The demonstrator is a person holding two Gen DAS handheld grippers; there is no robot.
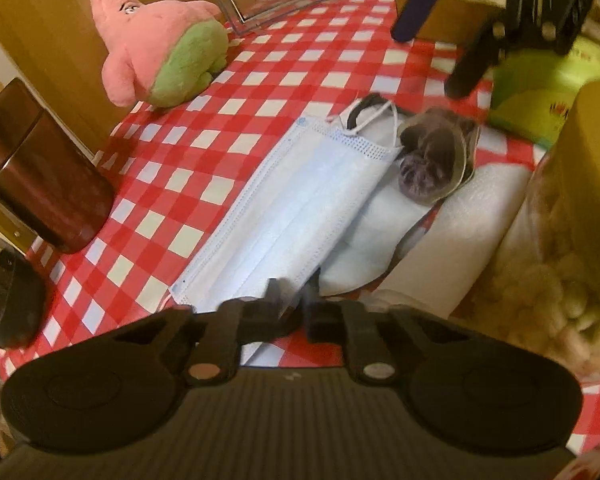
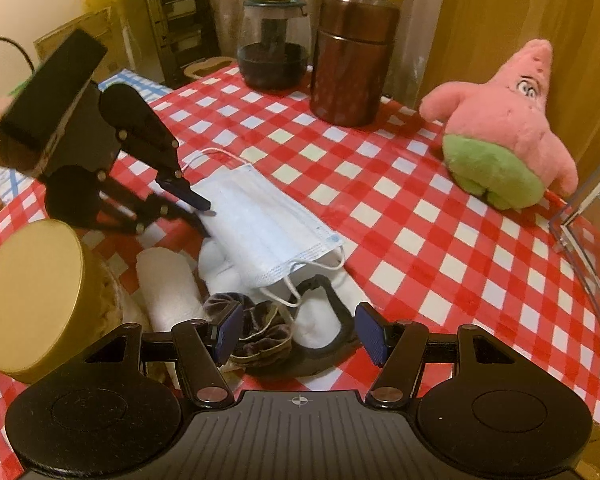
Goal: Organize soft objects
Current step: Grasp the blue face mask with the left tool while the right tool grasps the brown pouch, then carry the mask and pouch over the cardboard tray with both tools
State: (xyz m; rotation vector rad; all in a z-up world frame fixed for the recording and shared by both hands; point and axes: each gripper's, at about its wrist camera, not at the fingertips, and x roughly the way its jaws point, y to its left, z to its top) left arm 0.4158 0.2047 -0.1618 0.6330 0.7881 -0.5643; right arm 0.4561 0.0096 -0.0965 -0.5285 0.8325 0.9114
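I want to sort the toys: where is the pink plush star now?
The pink plush star stands at the far right of the checkered table, between the brown canister and the clear box.

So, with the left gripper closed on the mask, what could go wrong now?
1. The mask lies over the white cloths, and its ear loop reaches the black strap; lifting may drag them.
2. The left gripper pinches only the mask's edge, so it may slip.

Red/white checked tablecloth [image 2: 400,208]; pale blue mask [image 2: 268,224]; pink & green plush [image 2: 500,136]; brown canister [image 2: 352,60]; gold lid [image 2: 32,296].
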